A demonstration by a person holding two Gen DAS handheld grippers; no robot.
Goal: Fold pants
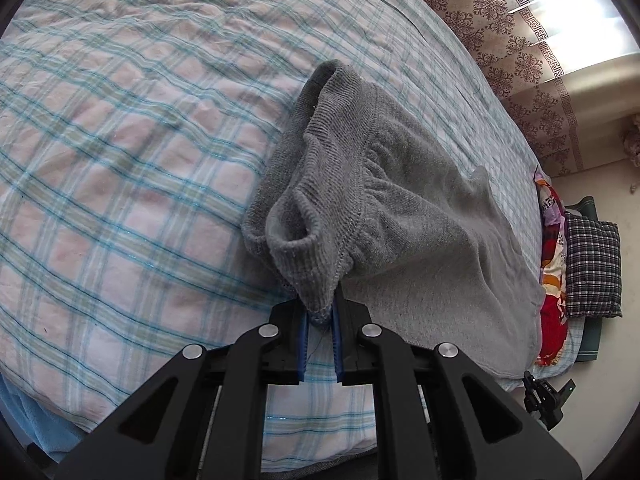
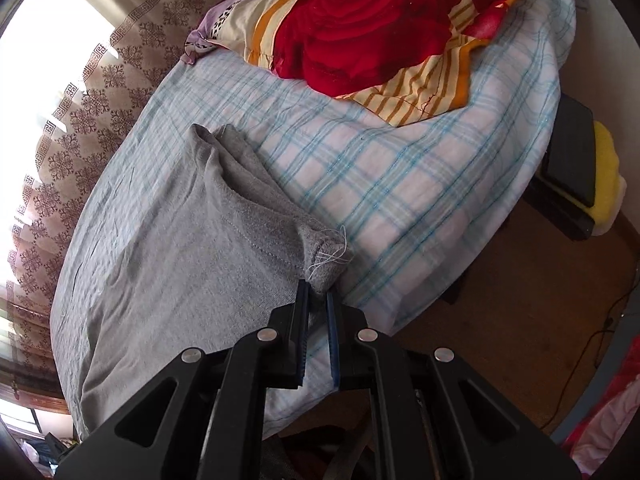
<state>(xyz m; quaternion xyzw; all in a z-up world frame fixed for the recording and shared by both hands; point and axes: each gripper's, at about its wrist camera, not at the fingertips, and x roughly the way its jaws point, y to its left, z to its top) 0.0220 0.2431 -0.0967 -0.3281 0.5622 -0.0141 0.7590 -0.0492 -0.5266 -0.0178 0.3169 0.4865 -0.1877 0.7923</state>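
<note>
Between the blue pads of the left gripper (image 1: 321, 322), at 6 o'clock in its view, a corner of the ribbed waistband is pinched tight; the jaws are clenched on this cloth. From there the grey pants (image 1: 420, 216) spread toward 2 o'clock over the checked bed sheet (image 1: 120, 160), with the waistband standing up in a loose fold. The right gripper (image 2: 318, 300) likewise grasps a corner of the pants (image 2: 168, 248), at the hem where loose white threads hang. From this corner the cloth lies flat toward 9 and 10 o'clock, and a red flowered blanket (image 2: 380, 28) sits well apart at 12 o'clock. I judge that the step in hand is to lay the held edge down on the bed for a fold. The next move calls for both corners to come down level and together, with the cloth kept taut so that no wrinkle stays, before the jaws let go.
</note>
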